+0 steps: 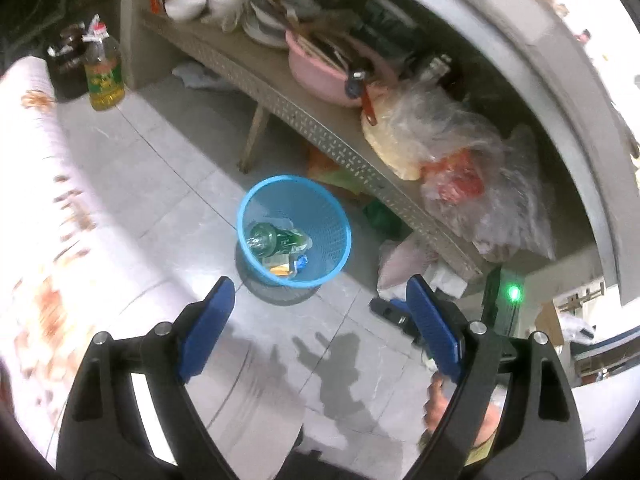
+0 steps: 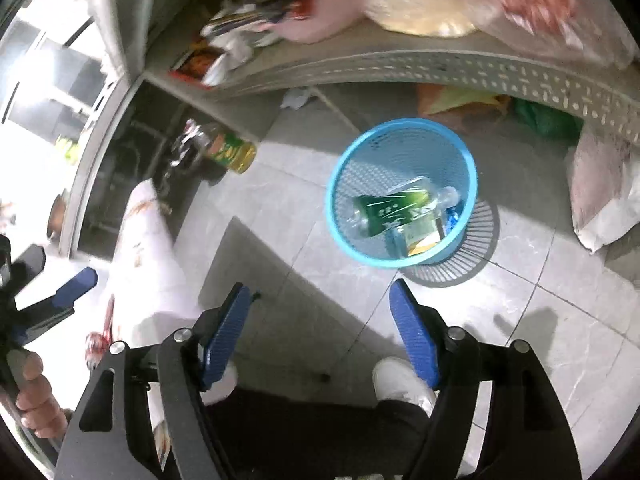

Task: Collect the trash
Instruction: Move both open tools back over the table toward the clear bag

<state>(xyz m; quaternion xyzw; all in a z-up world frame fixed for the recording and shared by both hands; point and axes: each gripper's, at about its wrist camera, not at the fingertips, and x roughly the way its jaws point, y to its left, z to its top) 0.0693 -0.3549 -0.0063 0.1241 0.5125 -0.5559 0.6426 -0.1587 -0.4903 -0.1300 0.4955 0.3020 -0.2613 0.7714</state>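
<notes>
A blue mesh wastebasket (image 1: 320, 200) (image 2: 344, 184) stands on the grey tiled floor beside a low shelf. Inside it lie a clear plastic bottle with a green label (image 1: 266, 238) (image 2: 394, 206) and some wrappers (image 1: 286, 266). My left gripper (image 1: 320, 296) hangs above the floor, nearer than the basket, open, with nothing between its blue pads. My right gripper (image 2: 320, 300) is also above and short of the basket, open and empty. In the right wrist view the left gripper's blue finger (image 2: 78, 282) shows at the far left, held by a hand (image 2: 34, 400).
A perforated beige shelf (image 1: 340, 140) (image 2: 440, 68) carries a pink basin (image 1: 320, 76), dishes and plastic bags (image 1: 460, 152). An oil bottle (image 1: 102, 72) (image 2: 228, 148) stands on the floor. White patterned cloth (image 1: 48, 220) fills the left. Bags (image 2: 600, 196) lie under the shelf. White shoes (image 2: 400, 380) are below.
</notes>
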